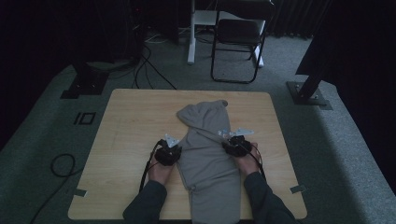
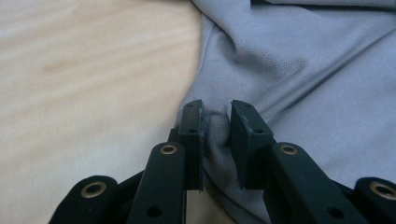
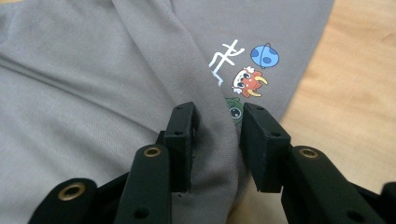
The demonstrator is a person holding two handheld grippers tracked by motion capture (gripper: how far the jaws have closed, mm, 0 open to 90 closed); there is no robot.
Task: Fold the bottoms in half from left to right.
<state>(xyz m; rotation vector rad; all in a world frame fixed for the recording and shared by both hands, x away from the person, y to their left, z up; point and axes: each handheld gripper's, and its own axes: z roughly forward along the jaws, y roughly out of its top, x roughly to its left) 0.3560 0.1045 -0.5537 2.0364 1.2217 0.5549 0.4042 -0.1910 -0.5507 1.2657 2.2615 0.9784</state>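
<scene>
**Grey hoodie folded lengthwise on the table, a gripper at each edge**

A grey hoodie (image 1: 208,161) lies in the lower middle of the high view on a light wooden table (image 1: 135,121). Around the table are grey carpet, a black cable (image 1: 58,168) looping at the lower left, a folding chair (image 1: 239,39) at the top centre and dark stand feet (image 1: 308,95) at either upper side. None of these lie on the tabletop, and the wood on both sides of the garment is bare.

The hoodie's lower end runs off the bottom edge of the frame between the person's sleeves, so its hem is cut off. The high view is dim, and the jaws are too small there to read.

The left gripper (image 2: 217,123) sits at the garment's left edge; in the left gripper view a ridge of cloth is bunched between its jaws, which press it from both sides. The right gripper (image 3: 218,126) is at the right edge, its jaws likewise closed on a raised fold, next to a small cartoon print (image 3: 243,74).

The hoodie's long axis runs from bottom to top of the high view, leaning slightly left, with the hood (image 1: 201,114) pointing to the far end.
</scene>
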